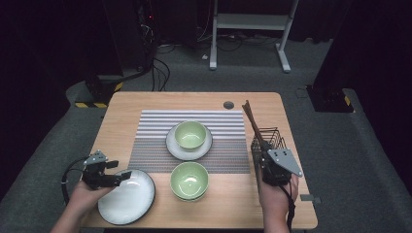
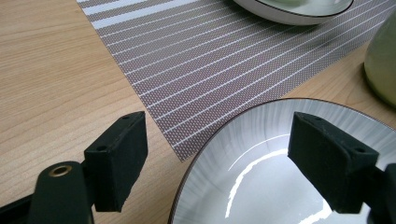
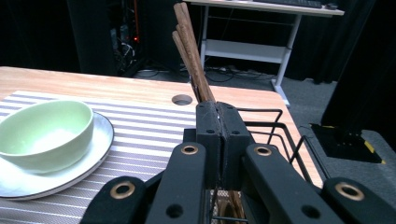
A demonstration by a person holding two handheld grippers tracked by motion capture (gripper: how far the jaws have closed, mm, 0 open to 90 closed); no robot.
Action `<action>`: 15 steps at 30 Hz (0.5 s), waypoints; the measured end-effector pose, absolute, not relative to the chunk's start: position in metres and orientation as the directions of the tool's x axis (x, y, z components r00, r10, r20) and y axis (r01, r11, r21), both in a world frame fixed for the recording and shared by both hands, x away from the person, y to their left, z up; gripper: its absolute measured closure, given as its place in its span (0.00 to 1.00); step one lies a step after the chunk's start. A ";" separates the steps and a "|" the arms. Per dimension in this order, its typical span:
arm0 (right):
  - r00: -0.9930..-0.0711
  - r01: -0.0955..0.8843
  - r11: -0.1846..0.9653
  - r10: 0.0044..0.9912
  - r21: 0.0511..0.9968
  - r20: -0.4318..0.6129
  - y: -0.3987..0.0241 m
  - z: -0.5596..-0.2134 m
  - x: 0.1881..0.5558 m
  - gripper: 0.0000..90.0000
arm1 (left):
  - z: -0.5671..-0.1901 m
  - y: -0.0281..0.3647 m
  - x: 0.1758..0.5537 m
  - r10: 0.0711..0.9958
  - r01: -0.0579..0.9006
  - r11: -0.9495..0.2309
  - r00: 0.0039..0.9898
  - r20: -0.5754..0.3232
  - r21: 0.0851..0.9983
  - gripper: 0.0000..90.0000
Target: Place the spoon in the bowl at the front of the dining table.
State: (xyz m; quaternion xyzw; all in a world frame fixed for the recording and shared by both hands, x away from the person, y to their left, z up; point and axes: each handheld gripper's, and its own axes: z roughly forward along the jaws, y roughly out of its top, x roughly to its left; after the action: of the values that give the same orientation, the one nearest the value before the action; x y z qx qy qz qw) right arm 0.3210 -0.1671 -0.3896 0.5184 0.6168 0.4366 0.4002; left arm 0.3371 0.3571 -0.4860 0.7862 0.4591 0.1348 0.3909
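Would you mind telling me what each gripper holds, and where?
Right gripper: shut on the chopsticks, low on their shafts. Left gripper: open astride the plate's rim, holding nothing.

I looked for words, numbers and signs, and I could not read any. There were none I could read on the plates, the bowls, the striped mat, the wire basket or my two tools.

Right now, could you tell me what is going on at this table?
A person is working with two handheld grippers. The right gripper is shut on the wooden chopsticks standing in the black wire basket. The left gripper is open, its jaws straddling the rim of the empty plate at the near left, not pressing it.
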 end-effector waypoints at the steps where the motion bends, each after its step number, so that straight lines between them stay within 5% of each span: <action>1: -0.147 0.291 0.074 0.989 0.954 -0.032 -0.168 -0.389 0.321 0.98 | -0.486 0.357 0.337 0.828 0.617 -0.272 0.541 -0.148 0.738 0.23; 15: -0.154 0.217 0.041 0.988 0.975 -0.007 -0.169 -0.374 0.311 0.99 | -0.487 0.356 0.337 0.821 0.603 -0.263 0.550 -0.154 0.753 0.23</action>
State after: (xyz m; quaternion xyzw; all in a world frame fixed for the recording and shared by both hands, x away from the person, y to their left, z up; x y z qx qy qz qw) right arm 0.3112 -0.1690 -0.3739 0.5066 0.5948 0.4723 0.4080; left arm 0.3365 0.3565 -0.4869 0.7830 0.4546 0.1356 0.4024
